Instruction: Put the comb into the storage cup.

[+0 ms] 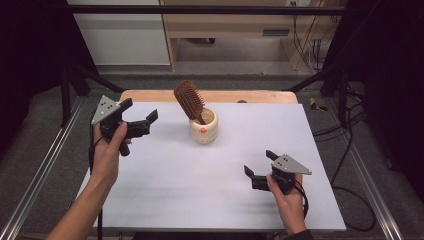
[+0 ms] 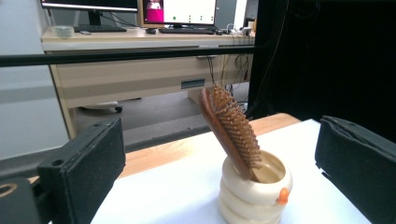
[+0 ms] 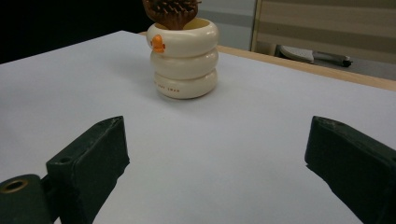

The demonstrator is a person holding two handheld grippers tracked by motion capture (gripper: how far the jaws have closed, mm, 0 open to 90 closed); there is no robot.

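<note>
High view: a cream ringed cup (image 1: 203, 128) stands upright on the white table (image 1: 200, 190), toward the far edge and near the middle. A brown wooden hairbrush (image 1: 189, 101) stands in the cup, handle down, its head tilted toward the left and far side. The left gripper (image 1: 141, 116) is held above the table's left far area, just left of the cup and apart from it; its jaws stand apart with nothing between them. The right gripper (image 1: 261, 164) sits low near the table's right near area, well apart from the cup, jaws likewise apart and bare.

Left gripper view: the two black jaws rise at either side, spread wide. Between them, farther off, the cup (image 2: 254, 193) shows its orange beak-like nub (a duck motif), and the hairbrush (image 2: 231, 130) leans against the cup's rim, bristles facing right. A desk with monitors (image 2: 180, 11) stands beyond the table.

Right gripper view: both jaws stand wide apart over bare white surface. The cup (image 3: 184, 58) stands ahead, upper left of centre, and the brush head (image 3: 170, 11) is cut off by the top edge.
</note>
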